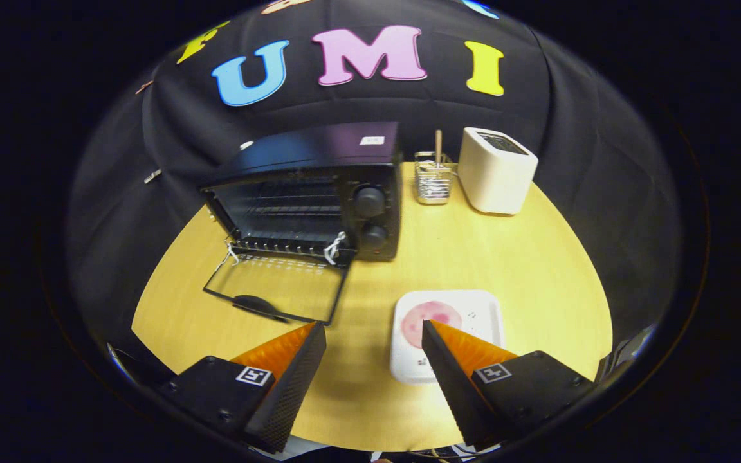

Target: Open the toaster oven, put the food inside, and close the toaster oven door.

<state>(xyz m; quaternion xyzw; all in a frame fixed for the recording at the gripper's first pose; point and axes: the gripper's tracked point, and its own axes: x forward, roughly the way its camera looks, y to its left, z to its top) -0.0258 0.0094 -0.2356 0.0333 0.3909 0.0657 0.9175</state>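
Tongs (374, 331) apart | food (433, 319) beside right tip | toaster oven (309, 193) open beyond

A white toaster (496, 170) stands upright near the far edge of the round yellow wooden surface (525, 270), toward its far right. Just beside it on the left sits a small wire-mesh basket (433, 181) with a wooden stick (438, 148) rising upright out of it. The two stand close together but apart. Black cloth hangs behind the surface as the booth's wall (576, 116).
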